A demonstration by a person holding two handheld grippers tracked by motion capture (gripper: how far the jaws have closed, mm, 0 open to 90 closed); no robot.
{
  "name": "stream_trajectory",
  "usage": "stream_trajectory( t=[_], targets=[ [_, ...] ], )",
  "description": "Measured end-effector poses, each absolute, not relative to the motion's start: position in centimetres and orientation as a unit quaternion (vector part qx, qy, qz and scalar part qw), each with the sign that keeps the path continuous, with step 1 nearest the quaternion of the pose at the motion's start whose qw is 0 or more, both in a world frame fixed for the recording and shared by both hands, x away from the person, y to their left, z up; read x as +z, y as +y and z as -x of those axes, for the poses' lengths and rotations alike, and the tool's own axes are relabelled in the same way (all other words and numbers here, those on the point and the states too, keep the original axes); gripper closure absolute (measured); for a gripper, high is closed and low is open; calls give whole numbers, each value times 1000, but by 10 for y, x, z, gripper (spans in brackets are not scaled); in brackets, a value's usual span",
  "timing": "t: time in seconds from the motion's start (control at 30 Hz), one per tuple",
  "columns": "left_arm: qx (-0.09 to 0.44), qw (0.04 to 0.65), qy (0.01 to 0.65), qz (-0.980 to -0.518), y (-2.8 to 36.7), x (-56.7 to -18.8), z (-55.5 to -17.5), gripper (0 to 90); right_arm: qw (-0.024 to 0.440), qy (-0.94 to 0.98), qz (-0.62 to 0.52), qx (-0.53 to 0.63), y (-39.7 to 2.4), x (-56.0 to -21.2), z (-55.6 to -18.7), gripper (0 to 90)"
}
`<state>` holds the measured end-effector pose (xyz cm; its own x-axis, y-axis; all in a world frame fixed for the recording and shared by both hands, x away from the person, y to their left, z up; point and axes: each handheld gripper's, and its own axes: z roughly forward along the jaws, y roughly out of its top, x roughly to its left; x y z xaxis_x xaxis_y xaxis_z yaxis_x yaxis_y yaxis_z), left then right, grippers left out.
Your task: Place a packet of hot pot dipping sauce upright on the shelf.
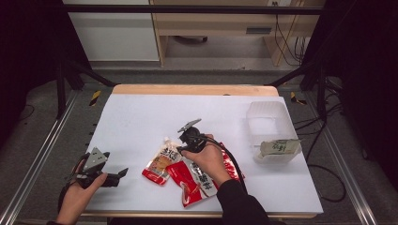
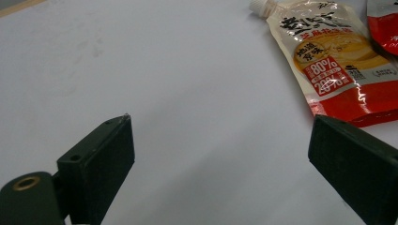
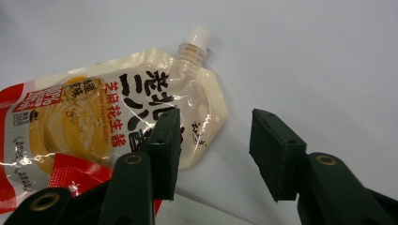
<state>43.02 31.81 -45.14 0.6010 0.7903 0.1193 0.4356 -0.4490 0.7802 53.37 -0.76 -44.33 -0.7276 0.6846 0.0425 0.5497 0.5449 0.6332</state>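
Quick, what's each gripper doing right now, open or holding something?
Left gripper: open, holding nothing, over bare table.
Right gripper: open, holding nothing, one jaw over the spouted pouch.

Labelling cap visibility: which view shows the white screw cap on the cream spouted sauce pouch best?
Right gripper view: white screw cap close, sharp, unobstructed atop the cream spouted sauce pouch. Left gripper view cuts it at the top edge. High view shows a tiny speck.

Grey floor (image 1: 225, 75), wooden cabinet (image 1: 211, 23), dark frame (image 1: 187, 8), loose cables (image 1: 286, 42)
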Motion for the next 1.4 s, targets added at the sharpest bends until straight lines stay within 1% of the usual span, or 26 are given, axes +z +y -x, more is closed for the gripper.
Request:
stream_trajectory(
  t=[0.23, 0.6, 1.4],
  targets=[
    [242, 366, 373, -817, 318, -451, -430, 73, 92, 872, -359, 320, 1, -454, -538, 522],
    [244, 361, 368, -822, 317, -451, -430, 73, 87, 873, -364, 314, 4, -461, -541, 506],
    [243, 360, 367, -823, 316, -452, -430, 73, 82, 880, -354, 306, 8, -464, -538, 542]
  ],
)
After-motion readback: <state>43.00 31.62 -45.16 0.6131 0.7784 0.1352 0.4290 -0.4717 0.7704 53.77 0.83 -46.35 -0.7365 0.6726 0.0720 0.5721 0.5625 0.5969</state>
